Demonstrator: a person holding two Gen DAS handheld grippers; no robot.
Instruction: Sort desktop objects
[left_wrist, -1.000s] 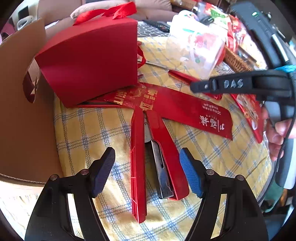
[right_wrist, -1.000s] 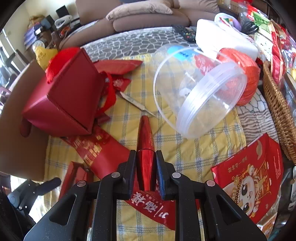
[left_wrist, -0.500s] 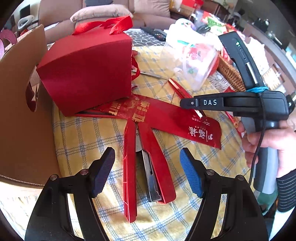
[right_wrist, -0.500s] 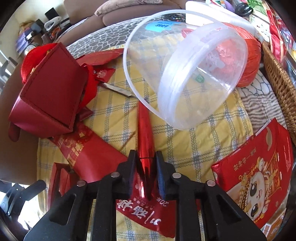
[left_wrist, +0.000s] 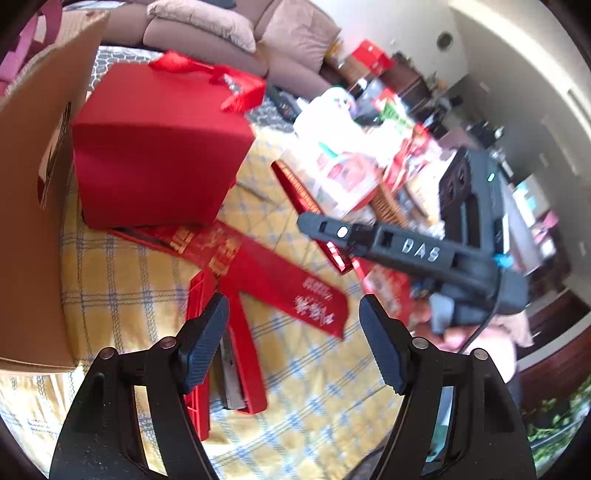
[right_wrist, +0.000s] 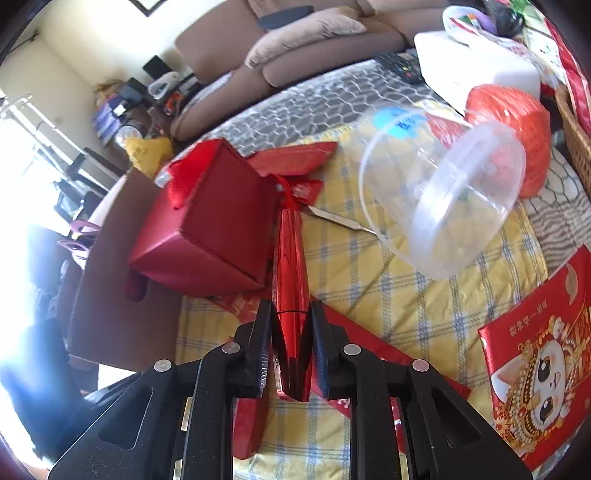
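My right gripper (right_wrist: 290, 332) is shut on a glossy red pen (right_wrist: 290, 258), which points away over the yellow checked cloth (right_wrist: 424, 295). In the left wrist view the same pen (left_wrist: 306, 206) hangs in the air, held by the right gripper (left_wrist: 332, 232). My left gripper (left_wrist: 293, 332) hovers above the cloth with its jaws opening and nothing between them. A red stapler (left_wrist: 247, 369), flipped open, lies on the cloth under the left finger. A clear plastic tub (right_wrist: 443, 199) lies on its side ahead and to the right of the pen.
A red gift box (left_wrist: 159, 162) with a ribbon stands beside a brown cardboard box (left_wrist: 29, 221) at the left. Red paper strips (left_wrist: 280, 284), a metal blade (right_wrist: 340, 218), a cartoon red envelope (right_wrist: 535, 369), a red twine ball (right_wrist: 517, 125) and a wicker basket (right_wrist: 576, 129) crowd the table.
Both grippers rose. The left one tilted up and rolled, its jaws a little wider, leaving the stapler lower left. The right one lifted the pen and drew back from the tub.
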